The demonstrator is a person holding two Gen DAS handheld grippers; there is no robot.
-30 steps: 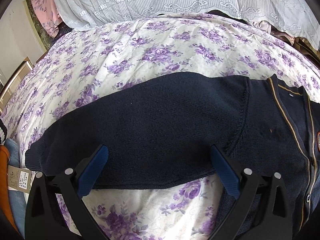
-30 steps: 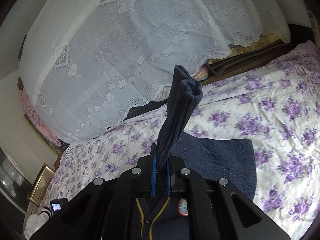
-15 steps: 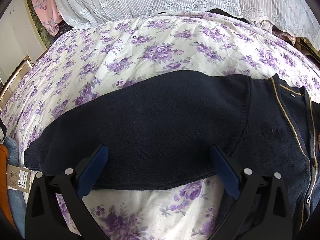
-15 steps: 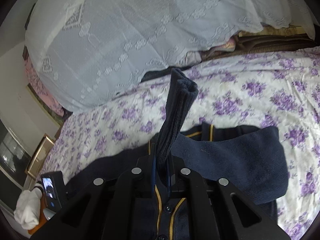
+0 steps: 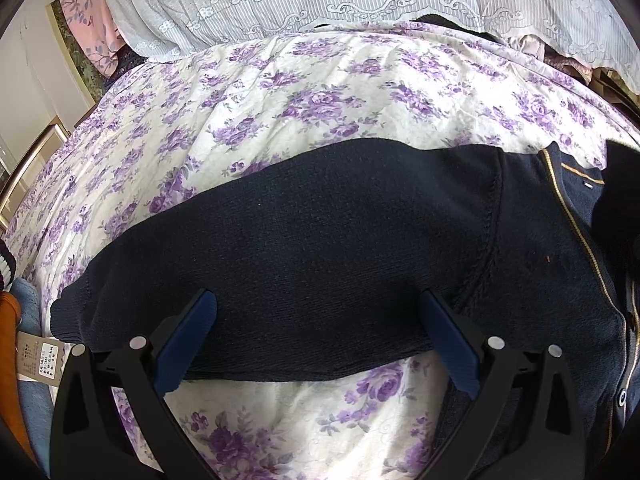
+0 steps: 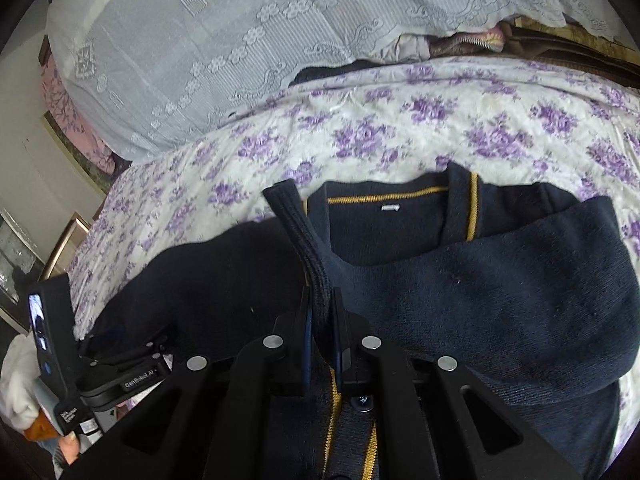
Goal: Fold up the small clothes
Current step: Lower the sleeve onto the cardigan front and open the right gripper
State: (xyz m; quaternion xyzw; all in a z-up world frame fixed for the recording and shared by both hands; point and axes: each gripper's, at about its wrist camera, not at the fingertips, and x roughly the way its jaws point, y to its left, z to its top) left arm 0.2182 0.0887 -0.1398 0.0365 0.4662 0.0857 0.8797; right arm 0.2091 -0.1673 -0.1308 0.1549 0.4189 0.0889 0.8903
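Observation:
A navy knit cardigan [image 5: 532, 248] with gold trim lies on the floral bedsheet [image 5: 328, 92]. Its left sleeve [image 5: 304, 264] stretches flat to the left. My left gripper [image 5: 316, 328] is open, its blue fingers hovering over that sleeve's lower edge. In the right wrist view the cardigan's collar [image 6: 384, 220] faces up. My right gripper [image 6: 322, 320] is shut on the ribbed cuff [image 6: 300, 236] of the right sleeve [image 6: 500, 280], which is folded across the cardigan's chest. The left gripper's body [image 6: 64, 360] shows at the far left.
A white lace cover [image 6: 224, 40] drapes over a pile at the head of the bed. Orange and blue garments with a paper tag [image 5: 36, 360] lie at the left bed edge. A wooden frame [image 6: 68, 240] stands left of the bed.
My right gripper has carried the right sleeve's cuff down and leftward over the cardigan's chest; the sleeve now lies folded across it. My left gripper has barely moved.

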